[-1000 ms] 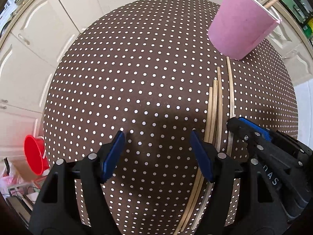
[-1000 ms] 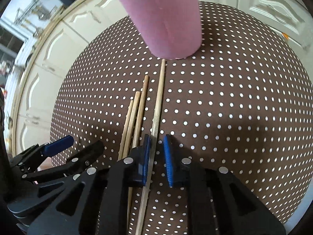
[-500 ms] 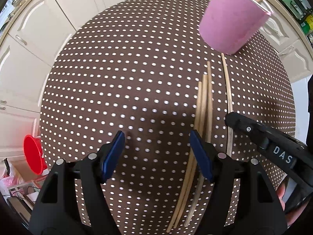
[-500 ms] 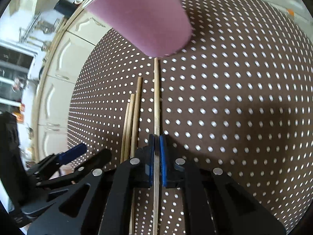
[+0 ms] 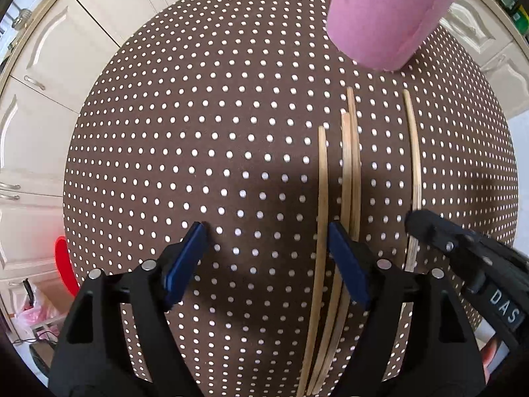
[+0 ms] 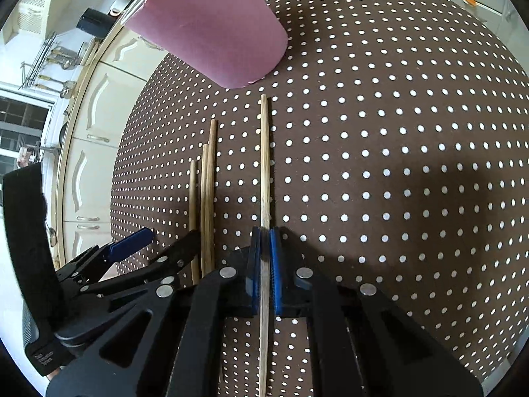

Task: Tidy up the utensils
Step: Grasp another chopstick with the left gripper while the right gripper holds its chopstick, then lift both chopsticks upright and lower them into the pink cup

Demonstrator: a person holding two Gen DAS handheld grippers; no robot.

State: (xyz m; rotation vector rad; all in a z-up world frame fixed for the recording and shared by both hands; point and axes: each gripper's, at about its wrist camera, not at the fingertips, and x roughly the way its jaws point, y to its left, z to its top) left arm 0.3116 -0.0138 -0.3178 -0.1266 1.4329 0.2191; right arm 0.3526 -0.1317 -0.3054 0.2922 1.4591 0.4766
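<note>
The right gripper [image 6: 263,264] pinches a light, stiff, slender chopstick [image 6: 264,165] near its near end; the left gripper [image 5: 264,258], jaws opening, holds nothing.

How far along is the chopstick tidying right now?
Done: I can't see inside the pink cup, so nothing confirmed there. In hand: the right gripper is shut on one chopstick, apart from the rest. The left gripper is opening, one chopstick between its fingers, not pinched. Left: three chopsticks lie on the dotted cloth.
</note>
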